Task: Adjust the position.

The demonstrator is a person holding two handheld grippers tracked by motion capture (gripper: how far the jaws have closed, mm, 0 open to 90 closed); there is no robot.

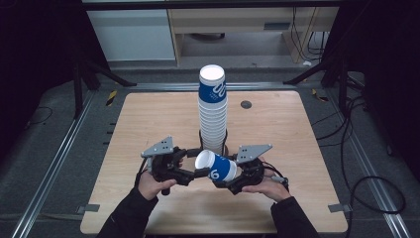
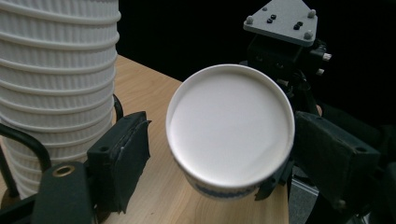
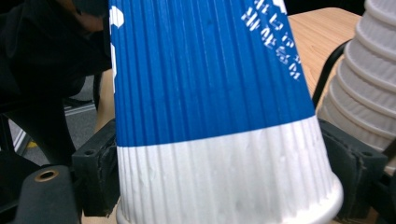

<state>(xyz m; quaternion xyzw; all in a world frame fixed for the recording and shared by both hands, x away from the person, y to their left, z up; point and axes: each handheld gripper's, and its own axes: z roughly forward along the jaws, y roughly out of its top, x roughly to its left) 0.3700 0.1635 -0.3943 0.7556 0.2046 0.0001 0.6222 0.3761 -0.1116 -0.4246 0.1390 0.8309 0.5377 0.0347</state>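
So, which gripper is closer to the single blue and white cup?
Right. The right gripper is shut on the cup near its white rim end. The left gripper has open jaws on either side of the cup's flat end, with a clear gap at one jaw.

The high view looks forward and down from above the person's side, taking in the whole table (image 1: 148,119), with the stack (image 1: 213,114) toward 12 o'clock. The left gripper view sits low and close, facing the base of the cup (image 2: 231,130), stack at 9 o'clock. The right gripper view is closer, on the cup's wall (image 3: 210,93), stack at 3 o'clock. All share cup and stack.
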